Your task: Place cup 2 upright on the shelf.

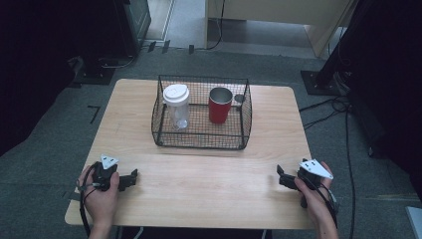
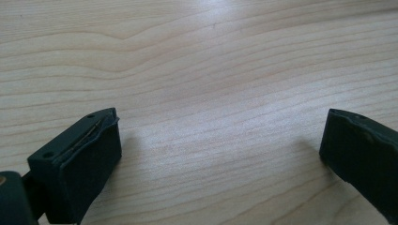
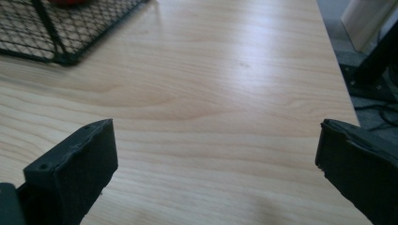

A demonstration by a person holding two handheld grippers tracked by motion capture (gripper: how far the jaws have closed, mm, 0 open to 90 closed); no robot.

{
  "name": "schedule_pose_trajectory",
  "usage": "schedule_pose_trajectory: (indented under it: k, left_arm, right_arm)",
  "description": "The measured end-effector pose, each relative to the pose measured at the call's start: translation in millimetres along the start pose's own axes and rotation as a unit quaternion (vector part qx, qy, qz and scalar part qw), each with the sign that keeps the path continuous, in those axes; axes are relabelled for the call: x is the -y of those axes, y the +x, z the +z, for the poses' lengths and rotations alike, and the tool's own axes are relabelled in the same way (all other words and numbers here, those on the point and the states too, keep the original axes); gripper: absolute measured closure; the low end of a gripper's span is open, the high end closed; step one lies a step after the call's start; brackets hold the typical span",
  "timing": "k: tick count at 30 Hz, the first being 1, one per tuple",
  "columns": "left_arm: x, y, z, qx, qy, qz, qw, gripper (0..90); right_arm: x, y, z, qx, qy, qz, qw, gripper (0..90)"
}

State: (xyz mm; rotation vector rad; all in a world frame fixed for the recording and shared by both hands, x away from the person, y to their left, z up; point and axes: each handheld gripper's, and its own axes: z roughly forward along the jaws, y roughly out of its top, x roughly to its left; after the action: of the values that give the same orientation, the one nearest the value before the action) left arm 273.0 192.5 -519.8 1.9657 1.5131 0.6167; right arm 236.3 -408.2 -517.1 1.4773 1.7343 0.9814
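Pale wood grain ran across the rectangular tabletop [image 1: 199,184], and on its far half stood a black wire-mesh basket [image 1: 199,142] with upright sides. Inside the basket, toward its left, stood a clear plastic bottle with a white lid [image 1: 177,106]; to its right, close but not touching, stood a red cup with a metal rim [image 1: 219,105], both upright.

Well short of the basket, near the table's front edge, the left gripper [image 1: 130,179] rested at the left side in the person's left hand [image 1: 102,194], its jaws pointing toward the middle of the table. The left gripper view showed its two black jaws spread wide with only bare wood between them, holding nothing.

The right gripper [image 1: 280,175] sat at the opposite side in the right hand [image 1: 313,196], likewise aimed inward. In the right gripper view its jaws also stood wide apart and empty, with a corner of the mesh basket [image 3: 56,28] ahead at the upper left and the table's edge at the right.
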Motion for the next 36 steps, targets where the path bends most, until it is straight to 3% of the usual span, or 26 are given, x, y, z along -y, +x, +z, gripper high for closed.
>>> schedule_pose_trajectory:
  k: [4,9,14,16,22,23,24,25,36]
  left_arm:
    - [0.0,0.0,0.0,0.0,0.0,0.0,1.0,0.0]
    - [0.0,0.0,0.0,0.0,0.0,0.001,1.0,0.0]
    - [0.0,0.0,0.0,0.0,0.0,0.0,1.0,0.0]
    - [0.1,0.0,0.0,0.0,0.0,0.0,1.0,0.0]
    - [0.1,0.0,0.0,0.0,0.0,0.0,1.0,0.0]
    - [0.1,0.0,0.0,0.0,0.0,0.0,1.0,0.0]
    - [0.0,0.0,0.0,0.0,0.0,0.0,1.0,0.0]
    - [0.1,0.0,0.0,0.0,0.0,0.0,1.0,0.0]
    - [0.0,0.0,0.0,0.0,0.0,0.0,1.0,0.0]
  right_arm:
    - [4.2,-6.2,2.4,0.014,0.025,0.002,0.9996,0.0]
    - [4.5,-8.4,3.1,0.022,0.037,0.001,0.9991,0.0]
    - [4.2,-6.8,6.8,0.031,0.064,-0.015,0.9974,0.0]
    - [4.2,-5.5,10.9,0.038,0.096,-0.023,0.9944,0.0]
    - [4.2,-5.3,11.2,0.028,0.098,-0.03,0.9943,0.0]
    - [4.2,-5.3,11.3,0.027,0.099,-0.029,0.9943,0.0]
    - [4.1,-6.9,12.6,0.011,0.113,0.003,0.9936,0.0]
    - [4.0,-7.7,13.5,0.0,0.119,0.017,0.9927,0.0]
    - [2.6,-3.7,15.9,0.011,0.121,0.029,0.9922,0.0]
